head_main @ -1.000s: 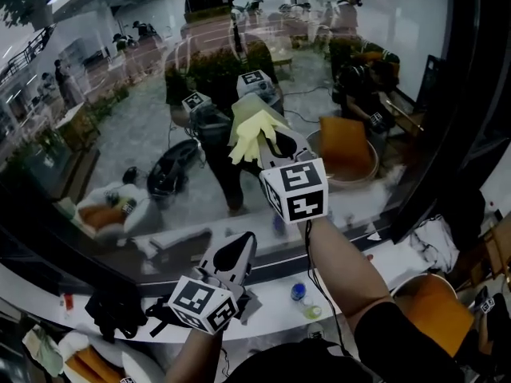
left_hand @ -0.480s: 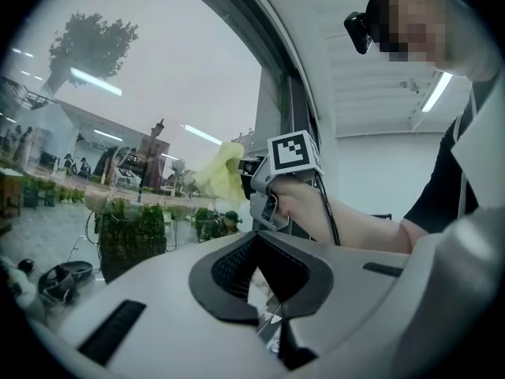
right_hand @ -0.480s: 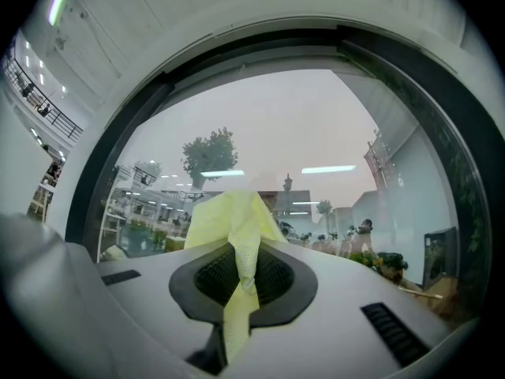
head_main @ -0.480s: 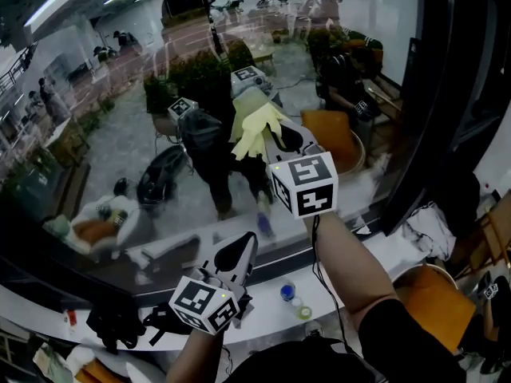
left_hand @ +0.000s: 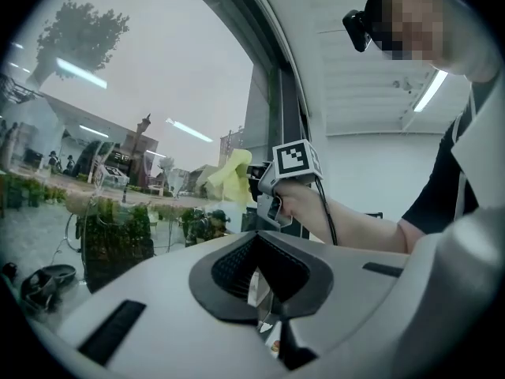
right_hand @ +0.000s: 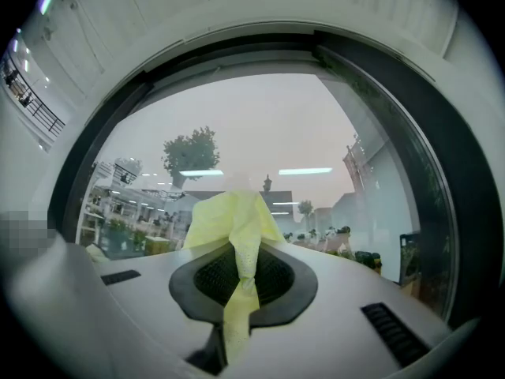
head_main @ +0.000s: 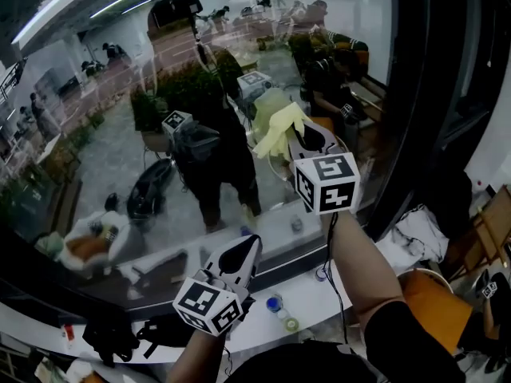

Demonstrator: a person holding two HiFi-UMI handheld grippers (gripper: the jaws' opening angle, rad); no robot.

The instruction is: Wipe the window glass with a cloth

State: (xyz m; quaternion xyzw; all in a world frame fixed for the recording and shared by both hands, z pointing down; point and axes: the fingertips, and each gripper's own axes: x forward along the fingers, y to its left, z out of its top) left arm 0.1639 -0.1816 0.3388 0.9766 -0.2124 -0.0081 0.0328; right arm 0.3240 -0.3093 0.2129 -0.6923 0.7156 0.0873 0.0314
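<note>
A yellow cloth [head_main: 281, 128] is pressed against the window glass [head_main: 120, 134], pinched in my right gripper [head_main: 297, 138], which is shut on it. In the right gripper view the yellow cloth [right_hand: 231, 229] bunches out past the jaws against the window glass [right_hand: 260, 125]. My left gripper [head_main: 239, 254] hangs low near the sill, away from the glass, shut with nothing in it. From the left gripper view the yellow cloth [left_hand: 230, 178] and the right gripper [left_hand: 254, 181] show up high against the pane.
A black window frame [head_main: 411, 94] runs down the right of the pane. The white sill [head_main: 311, 294] holds small bottles [head_main: 274, 303] and a black bundle [head_main: 112, 333]. An orange basin [head_main: 435, 306] and white cloth [head_main: 415, 234] lie at the lower right.
My right gripper has slid the yellow cloth to the right and slightly up along the glass. The left gripper has stayed low near the sill.
</note>
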